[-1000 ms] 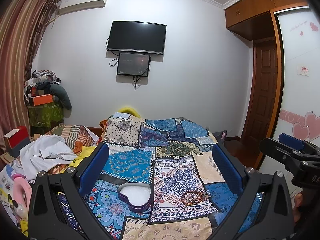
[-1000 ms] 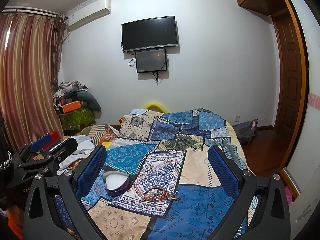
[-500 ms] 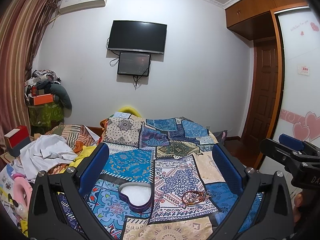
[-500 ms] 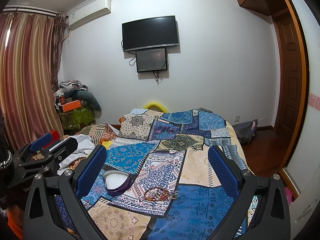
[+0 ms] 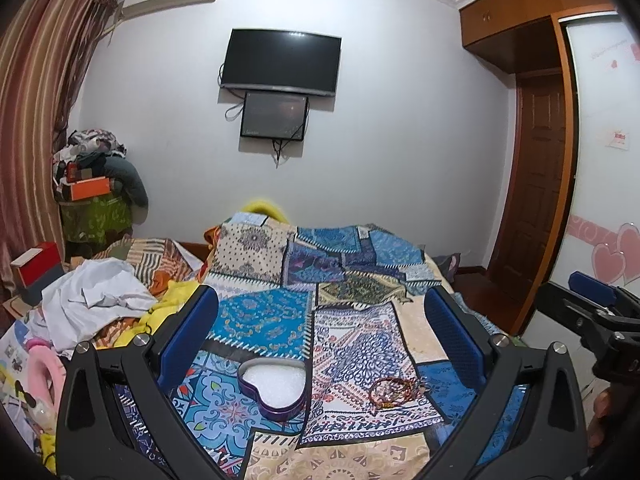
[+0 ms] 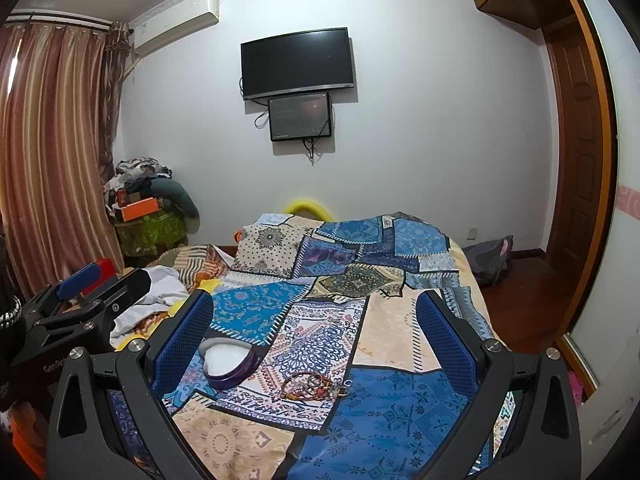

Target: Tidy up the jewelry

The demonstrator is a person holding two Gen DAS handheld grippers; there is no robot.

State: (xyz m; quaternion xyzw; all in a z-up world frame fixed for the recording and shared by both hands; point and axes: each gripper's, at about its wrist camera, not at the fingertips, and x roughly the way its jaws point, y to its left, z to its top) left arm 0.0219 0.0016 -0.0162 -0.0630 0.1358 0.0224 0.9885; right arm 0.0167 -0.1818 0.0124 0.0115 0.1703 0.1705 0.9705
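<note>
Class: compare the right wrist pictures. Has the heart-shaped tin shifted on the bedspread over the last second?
No. The heart-shaped tin sits on the same blue patch of the bedspread, just left of the pile of bracelets, as before.

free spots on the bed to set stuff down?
Bare quilt beyond and right of the bracelets, and nearer than them. Crowded: heart tin left of the bracelets, and clothes pile along the left edge.

Right gripper (image 6: 316,336) held wide apart above quilt (image 6: 392,420), gripping nothing. Heart tin (image 6: 228,364) lying open, bracelets (image 6: 308,384) just beside it. Left gripper (image 6: 80,296) at left edge.
</note>
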